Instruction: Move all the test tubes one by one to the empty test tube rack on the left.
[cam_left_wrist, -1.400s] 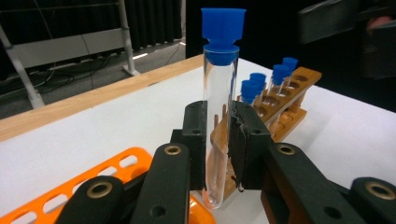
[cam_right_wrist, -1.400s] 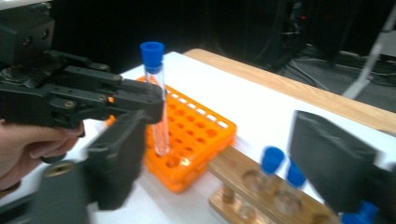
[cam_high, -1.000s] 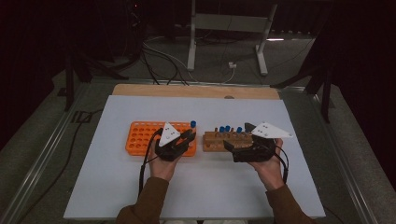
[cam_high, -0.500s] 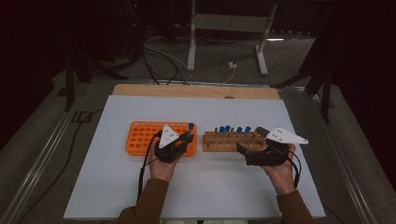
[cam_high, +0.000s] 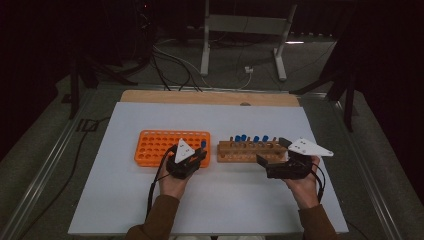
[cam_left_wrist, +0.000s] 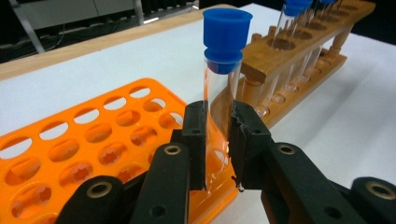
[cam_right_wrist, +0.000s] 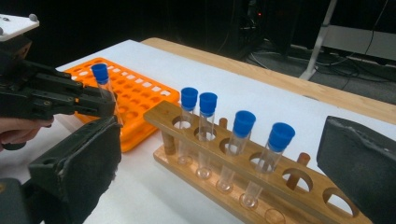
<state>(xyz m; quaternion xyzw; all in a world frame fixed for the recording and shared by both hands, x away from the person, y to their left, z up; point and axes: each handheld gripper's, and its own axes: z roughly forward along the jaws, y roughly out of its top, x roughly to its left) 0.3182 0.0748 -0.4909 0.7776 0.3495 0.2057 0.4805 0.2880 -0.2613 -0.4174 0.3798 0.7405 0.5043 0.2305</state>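
The left gripper (cam_left_wrist: 218, 140) was clamped on a test tube (cam_left_wrist: 220, 98), its two black pads pressing the clear glass from either side below the blue cap (cam_left_wrist: 225, 35). The tube stood nearly upright between the jaws, its long axis running up and down with a slight lean, cap on top. Directly beneath and just ahead of the jaws lay the orange rack (cam_left_wrist: 93, 144), and the tube's lower end sat over the rack's near corner, at or in one of its corner holes; whether the bottom had seated I could not tell. That vertical line over a hole was, in my judgement, what the next move depended on: a straight drop along the tube's own axis.

Beyond the tube, farther out from those jaws, stood the wooden rack (cam_left_wrist: 299, 60) with more capped tubes.

The right gripper (cam_right_wrist: 224, 163) was released, jaws wide apart and holding nothing, with the wooden rack's four blue-capped tubes (cam_right_wrist: 240, 140) just in front of it, all upright. It was the nearer hand to them.
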